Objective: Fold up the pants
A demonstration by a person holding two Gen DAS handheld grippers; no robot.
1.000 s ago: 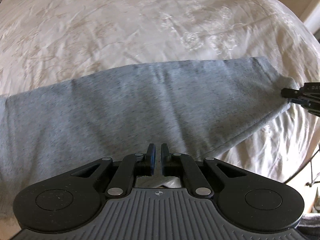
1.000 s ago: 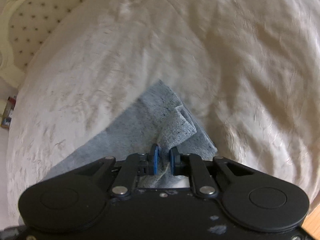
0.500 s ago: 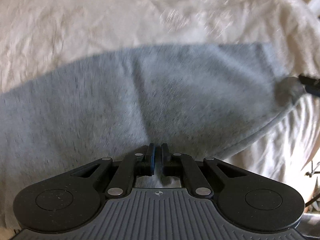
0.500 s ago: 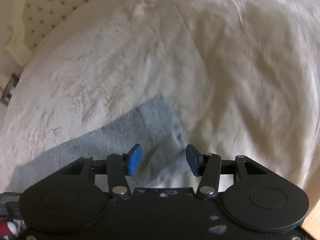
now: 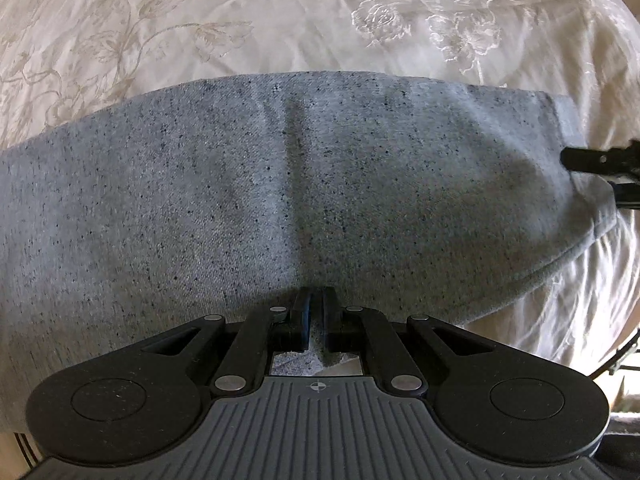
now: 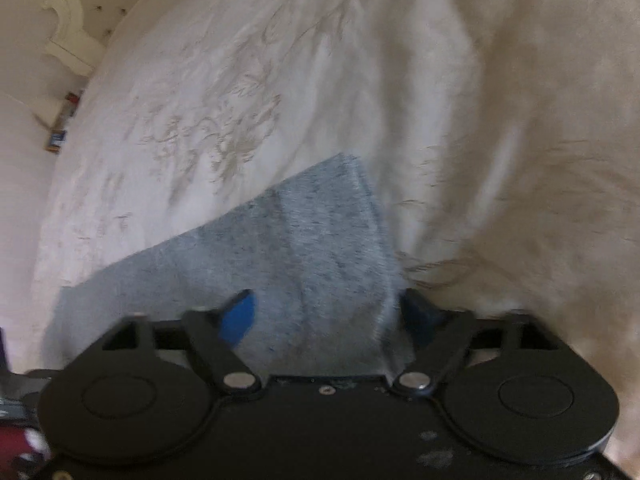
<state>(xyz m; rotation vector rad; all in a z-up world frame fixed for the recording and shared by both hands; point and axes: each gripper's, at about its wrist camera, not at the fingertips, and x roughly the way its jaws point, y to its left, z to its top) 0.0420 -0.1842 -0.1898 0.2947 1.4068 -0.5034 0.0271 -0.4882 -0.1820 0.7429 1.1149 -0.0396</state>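
Grey speckled pants (image 5: 280, 200) lie spread across a cream embroidered bedspread (image 5: 240, 20). At their near edge my left gripper (image 5: 316, 308) points down and is shut, with a pinch of the grey fabric between its pads. The leg end of the pants (image 6: 312, 240) lies flat under my right gripper (image 6: 326, 308), whose jaws are opening wide; the blue pads (image 6: 240, 314) stand apart over the cloth and do not press it. In the left wrist view the right gripper (image 5: 588, 174) shows at the far right, by the hem.
The bedspread (image 6: 480, 120) fills both views, rumpled on the right. A padded white headboard (image 6: 68, 36) and small items on a bedside surface (image 6: 60, 136) sit at upper left. The bed's edge and a dark stand (image 5: 624, 356) show at lower right.
My right gripper has let go of the bunched hem and spread its jaws wide, and the hem now lies flat. The left gripper has sunk closer to the pants, still shut.
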